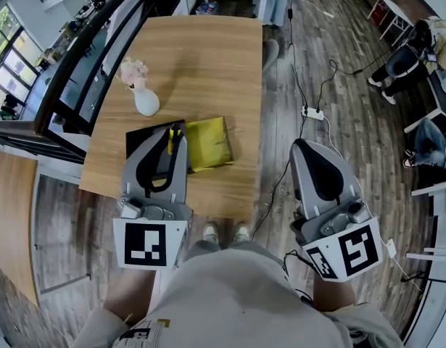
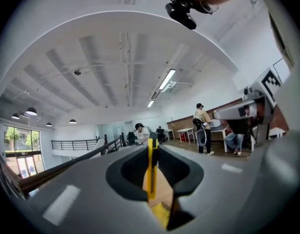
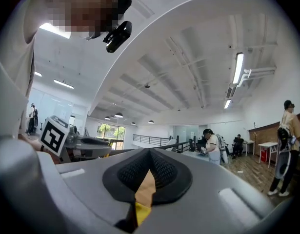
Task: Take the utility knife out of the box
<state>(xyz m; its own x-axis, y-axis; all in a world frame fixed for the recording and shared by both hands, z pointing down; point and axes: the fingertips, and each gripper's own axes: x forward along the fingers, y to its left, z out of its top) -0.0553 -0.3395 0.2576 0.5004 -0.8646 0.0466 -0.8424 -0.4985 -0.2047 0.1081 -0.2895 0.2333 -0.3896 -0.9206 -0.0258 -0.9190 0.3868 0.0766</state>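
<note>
The yellow utility knife (image 1: 173,139) stands on edge between the jaws of my left gripper (image 1: 176,130), which is shut on it. In the left gripper view the knife (image 2: 151,172) shows as a thin yellow strip pinched between the dark pads. The gripper holds it above the black box (image 1: 138,143), which lies on the wooden table (image 1: 201,56) and is partly hidden by the gripper. My right gripper (image 1: 304,148) hangs off the table's right side over the floor. Its jaws (image 3: 150,155) are shut with nothing between them.
A yellow flat piece (image 1: 209,143) lies against the black box's right side. A white vase with pale flowers (image 1: 143,98) stands behind the box at the left. A power strip and cables (image 1: 312,112) lie on the floor at the right. People sit at the far right.
</note>
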